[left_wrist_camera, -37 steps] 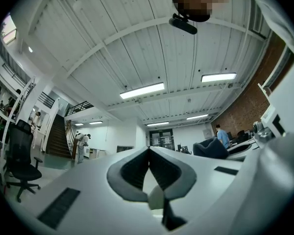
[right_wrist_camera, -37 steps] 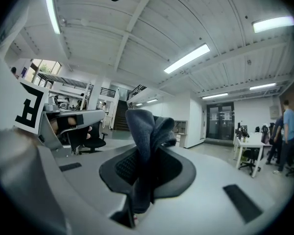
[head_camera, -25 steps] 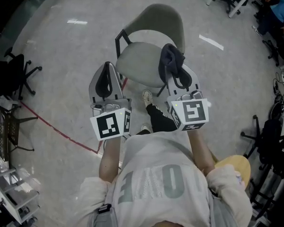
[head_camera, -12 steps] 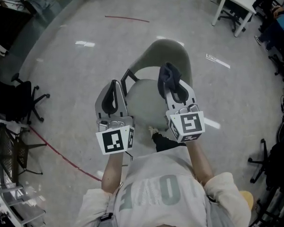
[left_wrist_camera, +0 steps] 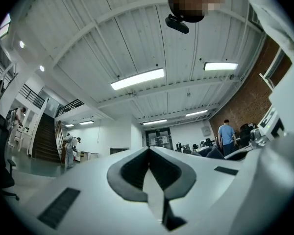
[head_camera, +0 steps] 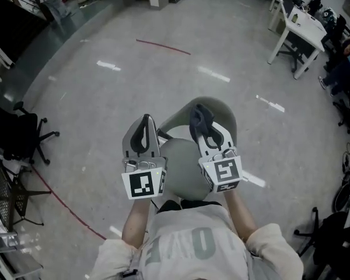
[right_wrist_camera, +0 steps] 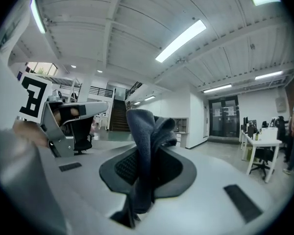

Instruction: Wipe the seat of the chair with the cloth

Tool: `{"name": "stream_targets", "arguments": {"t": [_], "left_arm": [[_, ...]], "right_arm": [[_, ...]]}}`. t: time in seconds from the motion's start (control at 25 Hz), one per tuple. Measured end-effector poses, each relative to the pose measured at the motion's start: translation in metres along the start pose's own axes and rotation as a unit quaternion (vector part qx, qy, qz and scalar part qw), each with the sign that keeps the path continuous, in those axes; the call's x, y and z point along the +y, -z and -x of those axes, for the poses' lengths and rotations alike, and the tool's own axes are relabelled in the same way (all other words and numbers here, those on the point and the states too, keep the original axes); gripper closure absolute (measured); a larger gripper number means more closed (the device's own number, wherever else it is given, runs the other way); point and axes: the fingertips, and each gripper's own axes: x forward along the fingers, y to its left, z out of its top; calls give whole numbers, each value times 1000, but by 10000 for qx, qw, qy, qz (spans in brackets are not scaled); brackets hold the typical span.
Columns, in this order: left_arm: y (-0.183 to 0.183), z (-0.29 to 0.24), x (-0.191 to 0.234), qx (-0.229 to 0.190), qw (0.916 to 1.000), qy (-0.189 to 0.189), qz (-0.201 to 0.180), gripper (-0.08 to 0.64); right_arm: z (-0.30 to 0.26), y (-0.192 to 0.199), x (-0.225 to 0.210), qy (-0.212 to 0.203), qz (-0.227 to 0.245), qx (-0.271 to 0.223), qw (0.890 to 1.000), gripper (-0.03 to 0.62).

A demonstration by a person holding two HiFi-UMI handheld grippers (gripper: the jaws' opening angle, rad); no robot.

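1. Chair (head_camera: 185, 169): a grey shell chair standing on the floor (head_camera: 105, 98). Its seat faces the person and its backrest (head_camera: 220, 112) is on the far side.
2. Left gripper (head_camera: 144, 120): held over the chair's left edge, beside the seat. Its own view looks up at the ceiling. The fingers (left_wrist_camera: 137, 166) are pressed together at the tips with nothing between them.
3. Right gripper (head_camera: 205, 128): held over the right part of the chair, roughly where the seat meets the backrest. Its fingers are clenched on the cloth (head_camera: 199, 114).
4. Cloth: dark blue-grey and bunched. It is pinched between the right fingers, with a fold standing up past the tips and a tail hanging down in the gap behind them. In the head view it overlaps the foot of the backrest. Whether it touches the chair cannot be told.
5. The two grippers are level with each other, apart, with the bare seat showing between them.
6. Surroundings: a white tabletop (head_camera: 300, 23) stands well beyond the chair to its right. A black office chair (head_camera: 14, 134) stands well off to its left. A red line (head_camera: 163, 46) is marked on the floor beyond the backrest.
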Motion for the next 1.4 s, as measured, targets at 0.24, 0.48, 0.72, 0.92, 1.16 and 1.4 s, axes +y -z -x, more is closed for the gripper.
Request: {"name": "stream_targets", "arguments": {"t": [0.24, 0.48, 0.72, 0.92, 1.16, 1.4], "left_arm": [[21, -23, 17, 185, 9998, -38, 107, 545], [32, -50, 21, 193, 9994, 255, 133, 545], [26, -73, 9, 44, 9984, 543, 146, 545], [39, -78, 17, 95, 9976, 667, 162, 545], [55, -90, 18, 245, 9946, 987, 197, 545], [78, -93, 3, 346, 9905, 1324, 123, 545]], "right_arm": [[-31, 12, 2, -108, -159, 256, 9995, 534], [-52, 2, 5, -22, -224, 56, 9997, 534], [-57, -4, -9, 263, -132, 38, 9996, 534], [-62, 8, -11, 422, -188, 103, 9989, 534], [-79, 13, -15, 584, -390, 129, 9974, 534], [-81, 26, -28, 738, -971, 75, 9925, 534]]}}
